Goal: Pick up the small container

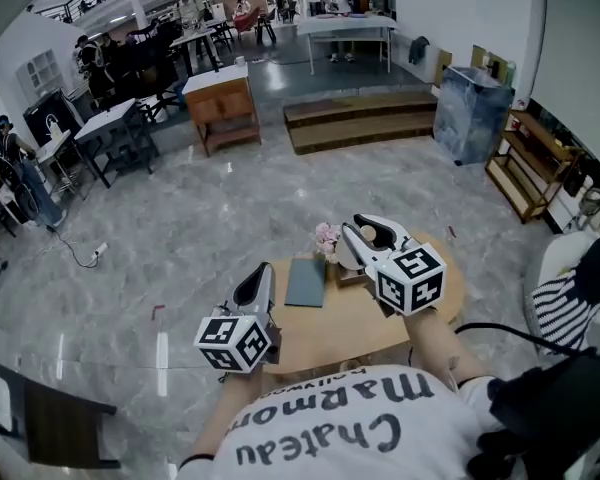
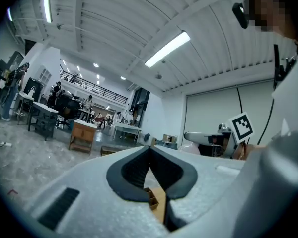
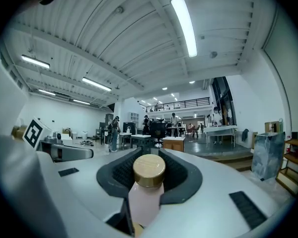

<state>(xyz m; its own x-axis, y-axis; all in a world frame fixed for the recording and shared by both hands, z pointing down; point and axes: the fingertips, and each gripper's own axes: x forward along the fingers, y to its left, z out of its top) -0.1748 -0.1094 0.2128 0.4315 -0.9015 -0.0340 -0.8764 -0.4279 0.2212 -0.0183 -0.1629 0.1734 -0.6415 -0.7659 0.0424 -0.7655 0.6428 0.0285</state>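
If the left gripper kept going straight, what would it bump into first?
Nothing close. The left gripper points level above the open floor. The way looks free, maybe as far as the far white table, but depth is hard to judge.

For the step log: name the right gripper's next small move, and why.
Probably just hold it level, grip unchanged: the right gripper is clamped on the pink bottle, clear above the table, so the pickup looks done.
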